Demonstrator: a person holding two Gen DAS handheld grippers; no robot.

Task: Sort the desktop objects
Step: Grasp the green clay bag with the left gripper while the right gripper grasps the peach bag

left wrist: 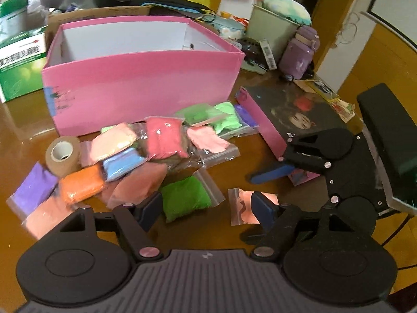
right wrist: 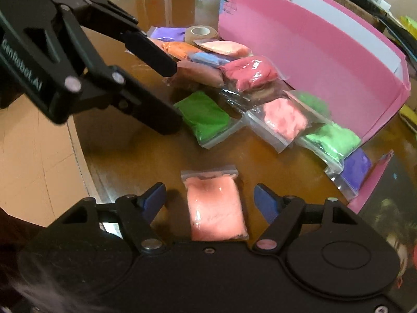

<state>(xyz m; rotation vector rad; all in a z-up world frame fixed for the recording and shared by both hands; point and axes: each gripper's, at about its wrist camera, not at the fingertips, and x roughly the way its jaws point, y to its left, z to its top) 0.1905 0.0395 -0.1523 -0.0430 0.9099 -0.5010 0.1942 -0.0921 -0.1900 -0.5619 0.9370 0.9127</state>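
Observation:
Several small zip bags of coloured clay lie in a heap (left wrist: 156, 151) on the brown table in front of an open pink box (left wrist: 140, 83), which looks empty inside. My left gripper (left wrist: 208, 208) is open, its fingers on either side of a bright green bag (left wrist: 183, 200). My right gripper (right wrist: 211, 200) is open, and a salmon-pink bag (right wrist: 216, 208) lies flat between its blue fingertips. In the left wrist view the right gripper (left wrist: 263, 190) hovers over that same bag (left wrist: 242, 204). The left gripper (right wrist: 172, 99) shows in the right wrist view beside the green bag (right wrist: 203, 117).
A roll of tan tape (left wrist: 62, 156) stands left of the heap. The pink box lid (left wrist: 263, 125) and a dark book (left wrist: 299, 109) lie to the right. A purple bottle (left wrist: 299, 52), a green-white carton (left wrist: 18, 62) and clutter stand behind.

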